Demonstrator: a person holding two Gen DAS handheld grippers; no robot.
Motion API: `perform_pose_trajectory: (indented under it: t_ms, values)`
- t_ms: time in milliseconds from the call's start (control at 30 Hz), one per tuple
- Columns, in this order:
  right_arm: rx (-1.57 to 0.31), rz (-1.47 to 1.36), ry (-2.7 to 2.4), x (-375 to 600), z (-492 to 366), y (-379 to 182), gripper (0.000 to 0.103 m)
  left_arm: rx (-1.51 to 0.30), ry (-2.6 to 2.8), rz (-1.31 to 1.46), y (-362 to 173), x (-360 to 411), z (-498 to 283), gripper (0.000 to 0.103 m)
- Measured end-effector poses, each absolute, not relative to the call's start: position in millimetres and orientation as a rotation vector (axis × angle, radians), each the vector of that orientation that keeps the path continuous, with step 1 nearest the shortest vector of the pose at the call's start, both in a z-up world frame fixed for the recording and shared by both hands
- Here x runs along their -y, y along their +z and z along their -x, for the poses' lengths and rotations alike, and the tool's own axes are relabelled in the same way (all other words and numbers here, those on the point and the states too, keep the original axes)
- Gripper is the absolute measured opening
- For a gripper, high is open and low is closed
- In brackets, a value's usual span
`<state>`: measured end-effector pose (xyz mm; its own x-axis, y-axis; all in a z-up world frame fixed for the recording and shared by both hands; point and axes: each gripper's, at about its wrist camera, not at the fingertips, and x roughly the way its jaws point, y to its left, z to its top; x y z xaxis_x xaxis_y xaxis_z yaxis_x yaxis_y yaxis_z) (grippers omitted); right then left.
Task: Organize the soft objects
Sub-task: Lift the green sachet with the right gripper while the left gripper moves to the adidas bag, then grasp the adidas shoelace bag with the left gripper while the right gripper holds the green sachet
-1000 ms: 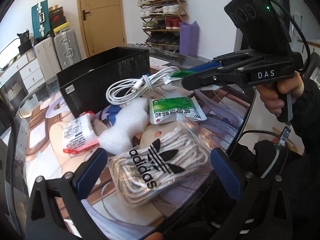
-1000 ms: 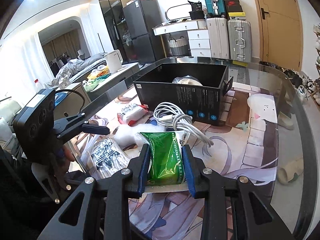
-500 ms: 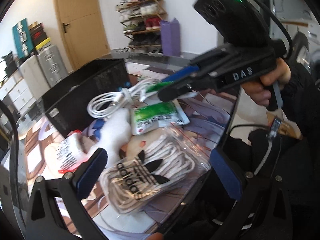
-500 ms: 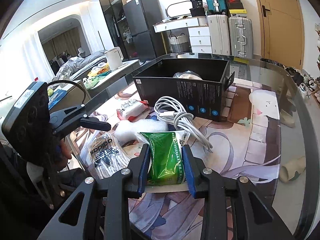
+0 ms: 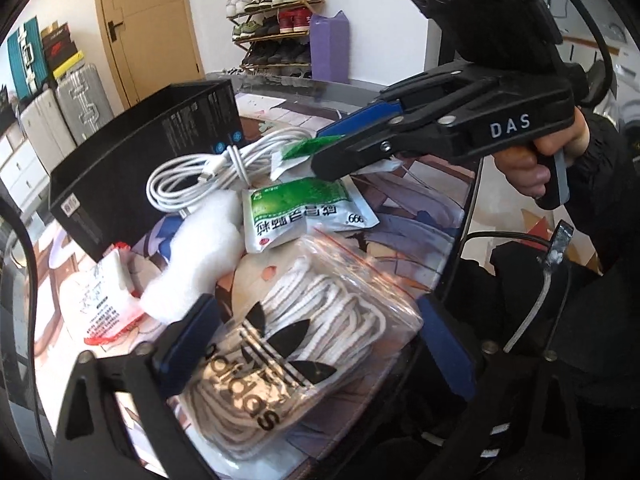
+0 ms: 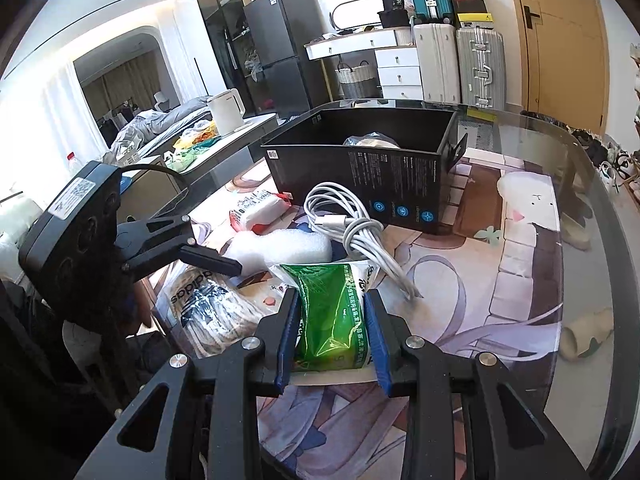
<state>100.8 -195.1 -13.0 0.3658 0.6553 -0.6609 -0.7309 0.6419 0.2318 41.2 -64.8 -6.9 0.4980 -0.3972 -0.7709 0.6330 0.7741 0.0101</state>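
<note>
- Right gripper: clenched on the green packet, pads pressing both its sides. Unchanged from a second ago; the packet hangs just above the printed mat, not yet carried off.
- Left gripper: a second ago its jaws stood at their widest; they are now closing. The bagged adidas laces lie between the blue pads, but the pads do not visibly press the bag yet, so nothing is grasped.
- Left view has also tilted and drawn in on the bag, so it now fills 6 o'clock of the frame.
- Judgement: left hand is committing to the laces as its next pick while the right waits with its load.
- Black box, at 12 o'clock in the right view, already has one wrapped item inside; likely the drop point.
- Left on the mat: second green sachet, white foam piece, red-edged tissue pack, coiled white cable just beside the box.
- Risk: the slick bag may slip from the closing pads.
</note>
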Motion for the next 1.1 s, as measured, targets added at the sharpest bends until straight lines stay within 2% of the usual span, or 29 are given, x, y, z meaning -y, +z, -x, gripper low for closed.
perform_pose_trajectory:
  t_ms: [167,367,400,600,1100]
  values:
    - [-0.793,0.109,0.893,195.6,-100.1,-11.8,0.032,-0.823,-0.660,-0.274,-4.2,64.1,-35.8,0.072]
    - [-0.787,0.111,0.897,195.8,-99.4,-9.3,0.032,-0.808,-0.665,-0.236,1.2,57.8,-28.5,0.061]
    - [-0.784,0.111,0.898,196.4,-98.7,-8.2,0.032,-0.804,-0.660,-0.225,3.0,56.0,-28.1,0.052]
    - [-0.761,0.106,0.910,199.4,-93.5,-0.8,0.032,-0.798,-0.656,-0.185,7.0,44.7,-25.8,0.047]
    - [-0.800,0.067,0.980,203.2,-90.2,-6.0,0.032,-0.769,-0.648,-0.083,16.5,25.6,-25.8,0.044]
